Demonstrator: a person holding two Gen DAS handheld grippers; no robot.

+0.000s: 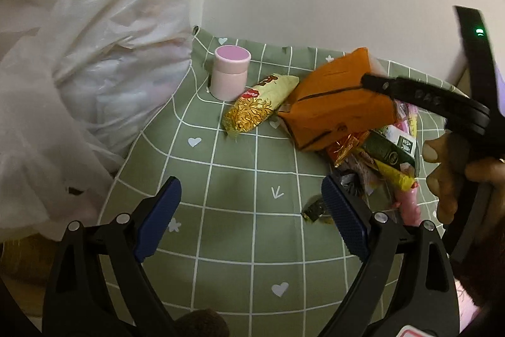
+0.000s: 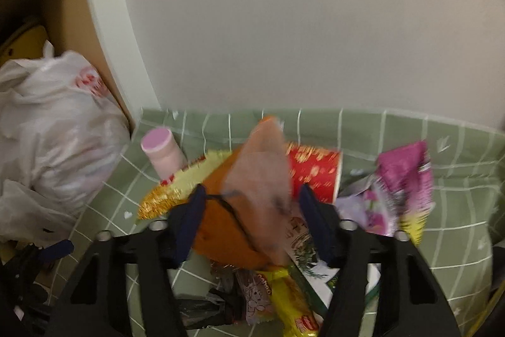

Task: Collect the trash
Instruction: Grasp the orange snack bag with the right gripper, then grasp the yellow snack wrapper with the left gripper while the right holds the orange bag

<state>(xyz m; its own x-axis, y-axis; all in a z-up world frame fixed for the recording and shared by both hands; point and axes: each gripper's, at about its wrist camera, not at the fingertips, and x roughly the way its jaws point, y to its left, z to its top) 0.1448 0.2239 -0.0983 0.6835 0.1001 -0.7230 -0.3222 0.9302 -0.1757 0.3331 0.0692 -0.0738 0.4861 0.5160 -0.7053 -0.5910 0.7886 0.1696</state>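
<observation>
Orange paper packet point(image 2: 233, 226) lifted clear of the wrapper pile point(image 1: 378, 160) on the green checked table point(image 1: 221, 179).
Right hand-held gripper point(image 2: 252, 226) pinches it for carrying toward the white plastic bag point(image 1: 79, 52); left hand-held gripper point(image 1: 252, 210) hovers spread, holding nothing.

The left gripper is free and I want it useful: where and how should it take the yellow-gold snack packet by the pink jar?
Grip the yellow-gold snack packet across its narrow width near the crinkled gold end facing the left gripper, coming straight forward over the cloth. It lies flat and long, its far end near the pink jar, the orange bag on its right.
</observation>
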